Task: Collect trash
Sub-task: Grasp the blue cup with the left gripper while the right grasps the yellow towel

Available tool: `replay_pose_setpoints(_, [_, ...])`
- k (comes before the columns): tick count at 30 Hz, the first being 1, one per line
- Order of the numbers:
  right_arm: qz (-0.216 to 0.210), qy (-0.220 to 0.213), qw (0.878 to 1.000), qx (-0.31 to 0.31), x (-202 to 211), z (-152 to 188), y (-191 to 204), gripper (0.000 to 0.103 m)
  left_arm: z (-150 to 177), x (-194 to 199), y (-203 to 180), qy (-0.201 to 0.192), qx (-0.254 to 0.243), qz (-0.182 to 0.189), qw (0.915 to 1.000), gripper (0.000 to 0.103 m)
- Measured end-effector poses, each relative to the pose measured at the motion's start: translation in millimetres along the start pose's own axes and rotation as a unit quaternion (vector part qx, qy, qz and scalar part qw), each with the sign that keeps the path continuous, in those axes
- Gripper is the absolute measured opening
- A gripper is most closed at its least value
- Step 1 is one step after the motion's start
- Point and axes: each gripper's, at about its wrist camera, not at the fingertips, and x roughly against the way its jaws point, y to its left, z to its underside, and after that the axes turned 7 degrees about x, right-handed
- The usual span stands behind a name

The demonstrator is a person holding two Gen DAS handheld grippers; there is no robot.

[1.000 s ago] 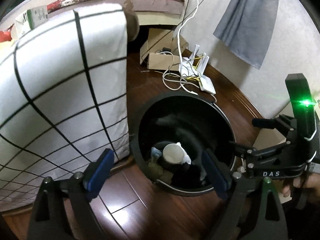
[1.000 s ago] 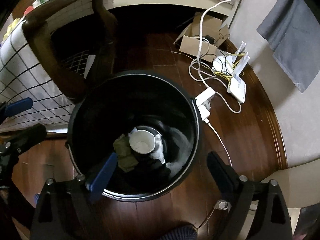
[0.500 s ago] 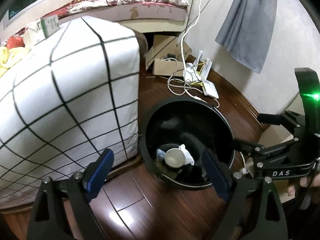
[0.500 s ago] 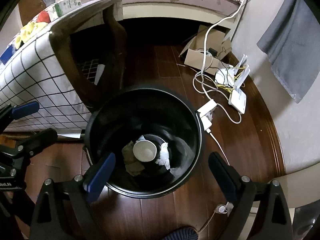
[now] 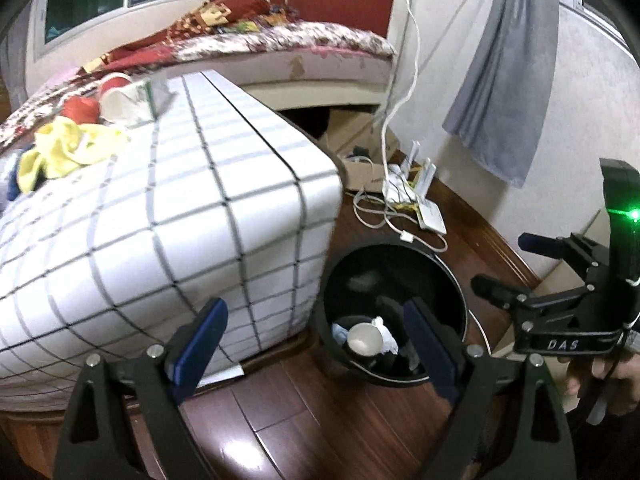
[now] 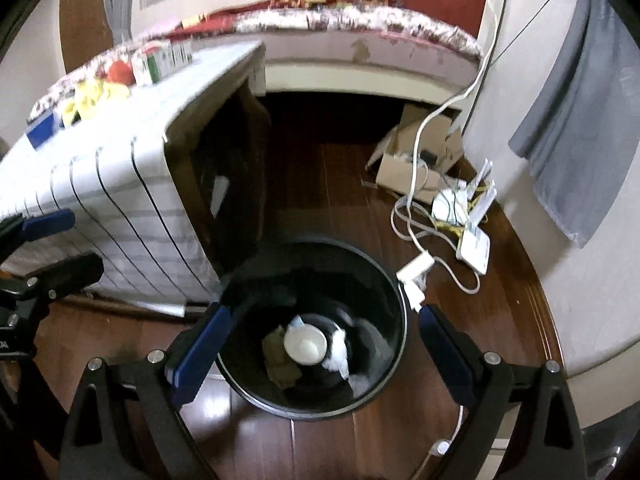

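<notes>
A black round trash bin [image 5: 440, 264] stands on the wood floor beside a table; it also shows in the right wrist view [image 6: 394, 300]. Inside lie a white paper cup [image 6: 306, 344], crumpled white tissue [image 6: 338, 354] and a brownish wad [image 6: 280, 360]. My left gripper [image 5: 316, 340] is open and empty, high above the bin's left side. My right gripper [image 6: 320, 350] is open and empty above the bin. On the checked tablecloth [image 5: 168, 208] lie a yellow cloth [image 5: 60, 148], a red item [image 5: 80, 110], a tipped paper cup [image 5: 118, 102] and a carton [image 6: 154, 62].
A bed [image 5: 280, 48] stands behind the table. A cardboard box [image 6: 416, 160], white routers [image 6: 468, 220] and cables [image 5: 384, 208] lie on the floor by the wall. A grey cloth [image 5: 504, 80] hangs on the wall. The right gripper's body [image 5: 568, 312] shows at right.
Both grippers have risen and pulled back from the bin. The bin looks smaller and lower, and the table top with its items has come into view.
</notes>
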Motion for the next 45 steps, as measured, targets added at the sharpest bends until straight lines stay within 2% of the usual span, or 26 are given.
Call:
replay_pose_setpoints(8, [-0.026, -0.067, 0.997, 0.0, 18.4, -42.9, 28.7, 0.097, -11.7, 27.3, 37.4, -0.034, 0.024, -0.025, 0.9988, 0.091])
replay_pose_setpoints(14, [-0.062, -0.096, 0.993, 0.018, 20.2, -78.8, 67.4, 0.097, -20.1, 51.9, 88.9, -0.062, 0.057, -0.063, 0.9944, 0.091])
replay_pose_setpoints(19, [-0.101, -0.121, 0.986, 0.051, 23.8, -115.1, 118.1, 0.097, -25.8, 75.6, 145.2, -0.09, 0.098, -0.106, 0.9854, 0.091])
replay_pose_setpoints(23, [-0.129, -0.127, 0.98, 0.08, 18.1, -141.7, 161.2, 0.096, -31.1, 92.8, 193.8, -0.108, 0.133, -0.147, 0.9743, 0.092])
replay_pose_setpoints(28, [-0.164, -0.131, 0.972, 0.104, 6.2, -166.9, 204.5, 0.096, -39.1, 103.7, 244.7, -0.124, 0.162, -0.187, 0.9609, 0.095])
replay_pose_setpoints(32, [-0.177, -0.123, 0.968, 0.124, -7.5, -183.4, 235.0, 0.096, -43.4, 100.4, 274.2, -0.123, 0.179, -0.204, 0.9547, 0.096])
replay_pose_setpoints(45, [-0.155, -0.061, 0.972, 0.166, -89.6, -248.5, 294.2, 0.093, -79.6, 54.8, 359.5, -0.091, 0.221, -0.225, 0.9445, 0.096])
